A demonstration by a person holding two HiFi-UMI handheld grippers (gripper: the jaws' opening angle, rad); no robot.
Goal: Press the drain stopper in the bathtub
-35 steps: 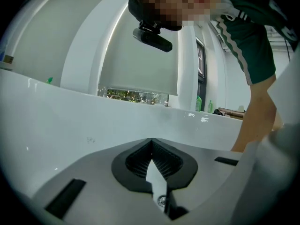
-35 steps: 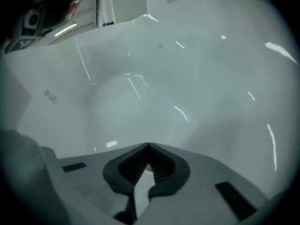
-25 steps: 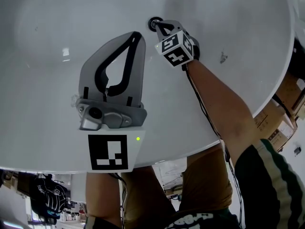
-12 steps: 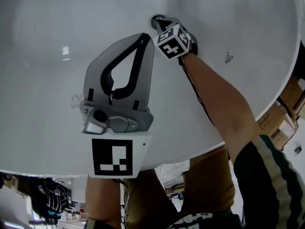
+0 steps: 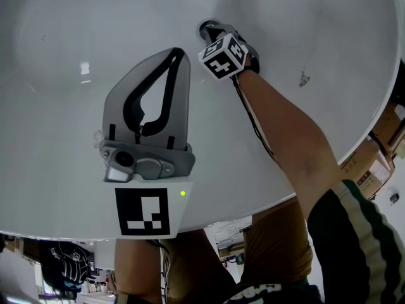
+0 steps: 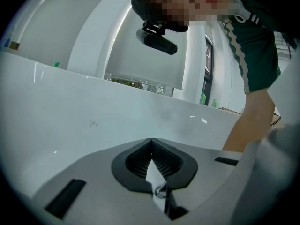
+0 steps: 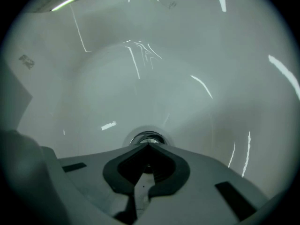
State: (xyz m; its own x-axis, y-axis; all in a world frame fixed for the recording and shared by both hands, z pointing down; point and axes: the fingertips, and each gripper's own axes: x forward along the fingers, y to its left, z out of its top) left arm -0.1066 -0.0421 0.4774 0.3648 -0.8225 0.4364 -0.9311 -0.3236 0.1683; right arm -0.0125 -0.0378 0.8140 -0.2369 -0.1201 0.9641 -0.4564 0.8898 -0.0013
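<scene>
Held the right gripper shut and empty, tips together right at the near edge of the chrome drain stopper in the white bathtub floor. Could not tell contact. Held the left gripper shut on nothing, apart from the drain.

There's the left gripper — grey shell, black-lined jaws, a black-and-white square marker and a green light beneath. The right gripper wears a marker cube; black cable trails back toward a dark green sleeve, pale-striped.
</scene>
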